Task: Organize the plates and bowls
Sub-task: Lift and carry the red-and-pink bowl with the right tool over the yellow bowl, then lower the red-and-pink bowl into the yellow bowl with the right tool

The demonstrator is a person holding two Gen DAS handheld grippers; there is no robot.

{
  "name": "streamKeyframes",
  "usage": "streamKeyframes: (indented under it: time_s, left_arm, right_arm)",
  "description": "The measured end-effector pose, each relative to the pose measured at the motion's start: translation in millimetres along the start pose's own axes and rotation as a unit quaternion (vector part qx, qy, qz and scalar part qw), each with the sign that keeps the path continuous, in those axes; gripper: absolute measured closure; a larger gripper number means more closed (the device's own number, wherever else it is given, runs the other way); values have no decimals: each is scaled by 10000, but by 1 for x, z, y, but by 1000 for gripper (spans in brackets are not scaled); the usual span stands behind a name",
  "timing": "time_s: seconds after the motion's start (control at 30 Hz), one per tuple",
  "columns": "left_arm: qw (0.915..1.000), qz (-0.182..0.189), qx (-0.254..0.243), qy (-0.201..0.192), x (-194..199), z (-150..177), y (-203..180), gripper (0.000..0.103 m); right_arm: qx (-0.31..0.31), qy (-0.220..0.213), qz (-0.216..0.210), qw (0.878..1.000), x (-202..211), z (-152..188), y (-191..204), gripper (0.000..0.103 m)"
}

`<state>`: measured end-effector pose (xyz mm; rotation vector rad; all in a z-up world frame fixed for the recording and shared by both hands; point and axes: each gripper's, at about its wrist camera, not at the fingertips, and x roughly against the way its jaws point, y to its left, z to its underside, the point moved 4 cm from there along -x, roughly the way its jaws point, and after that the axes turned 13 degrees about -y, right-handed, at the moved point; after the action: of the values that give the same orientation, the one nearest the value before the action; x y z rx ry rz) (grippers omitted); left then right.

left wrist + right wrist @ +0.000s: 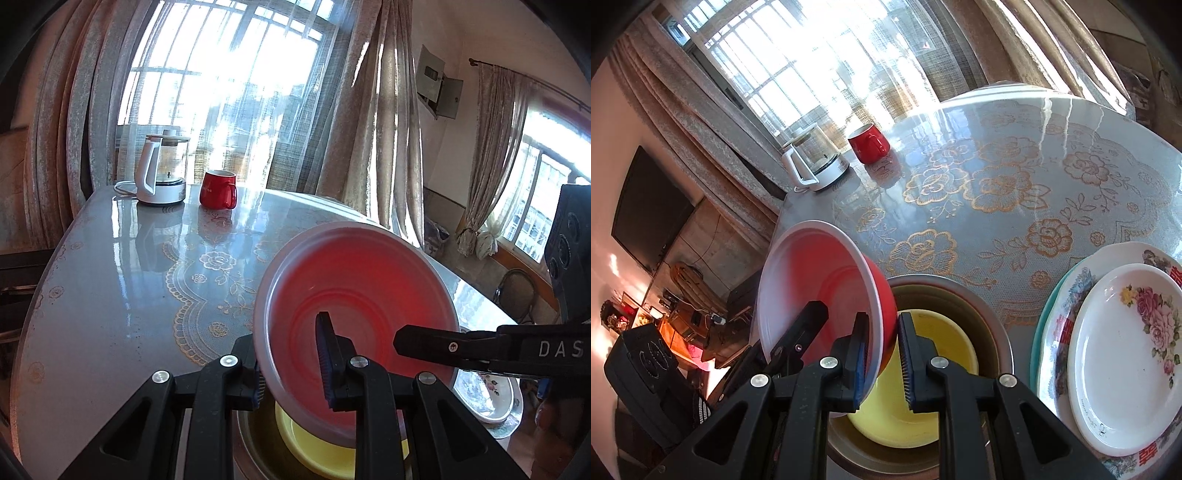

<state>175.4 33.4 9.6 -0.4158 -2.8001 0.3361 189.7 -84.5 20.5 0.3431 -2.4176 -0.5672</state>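
A red bowl (354, 288) with a pale inside hangs tilted on its side above the table, held by both grippers. My left gripper (291, 354) is shut on its near rim, one pad inside and the other behind the wall. My right gripper (881, 343) is shut on the rim too, and it reaches in from the right in the left wrist view. Just under the red bowl (820, 280) a yellow bowl (934, 369) sits nested in a metal bowl (982, 314). To the right lies a white floral plate (1126, 354) on a bigger patterned plate (1067, 306).
At the table's far side stand a glass kettle (162, 170) with a white handle and a red mug (218, 189). The round table (110, 280) has a glossy lace-patterned top. Curtained windows lie beyond it, with a black speaker (646, 362) beside it.
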Motion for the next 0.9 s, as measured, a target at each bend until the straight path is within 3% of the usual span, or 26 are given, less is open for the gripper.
streamKeyframes:
  time_s: [0.33,0.6,0.9]
  left_arm:
    - [9998,196,-80,60,4,5,-8,80]
    - [9986,448,144,223,4,7,-6,80]
    - [9979,554,-42,346,9,15,-14,80]
  right_arm:
    - [32,-26,-10,10000,16,8,-5,86]
    - [-120,95,-105,9998,19,12,-11,86]
    - [-302,222,-106,9992,19,20,-21,86]
